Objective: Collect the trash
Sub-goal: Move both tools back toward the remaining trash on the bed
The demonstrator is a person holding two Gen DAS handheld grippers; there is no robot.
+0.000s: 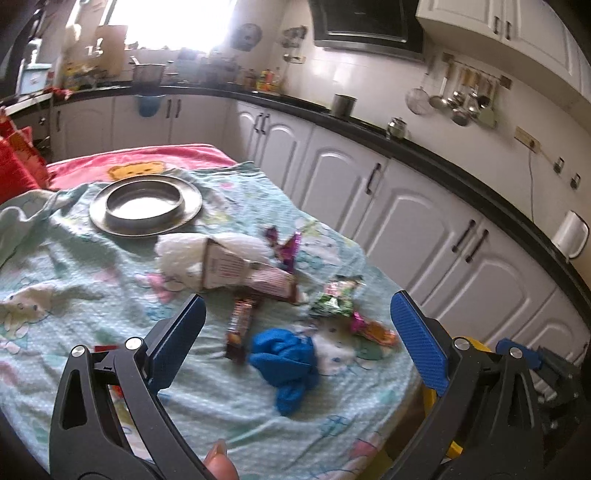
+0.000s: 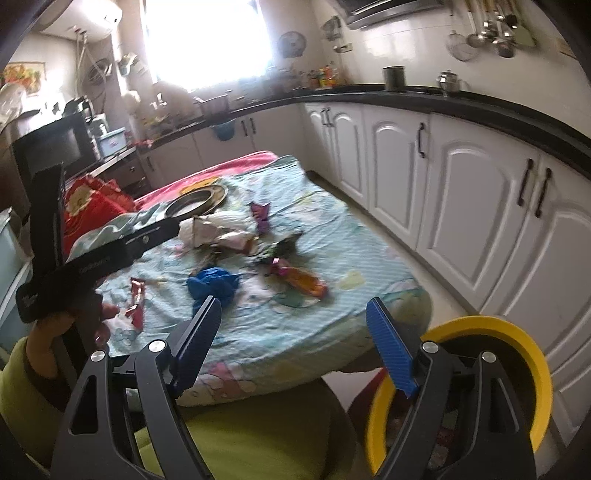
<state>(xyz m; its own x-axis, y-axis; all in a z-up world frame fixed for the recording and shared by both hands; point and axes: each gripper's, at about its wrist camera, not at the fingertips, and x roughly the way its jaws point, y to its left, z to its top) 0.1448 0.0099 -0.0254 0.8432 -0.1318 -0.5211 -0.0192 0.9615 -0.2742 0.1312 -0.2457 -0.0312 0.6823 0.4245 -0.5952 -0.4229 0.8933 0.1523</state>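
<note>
Crumpled wrappers (image 1: 334, 301) (green, brown, orange) litter the table; left gripper (image 1: 295, 341) and right gripper (image 2: 293, 343) gape empty.

Blown-out window (image 1: 173, 22) backlights the kitchen; soft motion blur, fisheye-bent edges.

Open tablecloth (image 1: 92, 295) left of scattered wrappers (image 1: 334, 299)

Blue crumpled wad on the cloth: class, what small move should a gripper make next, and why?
Probably ease the left gripper forward and down over the blue wad. Its jaws stand open and empty, the wad lies nearest, and the yellow bin waits beside the table.
</note>
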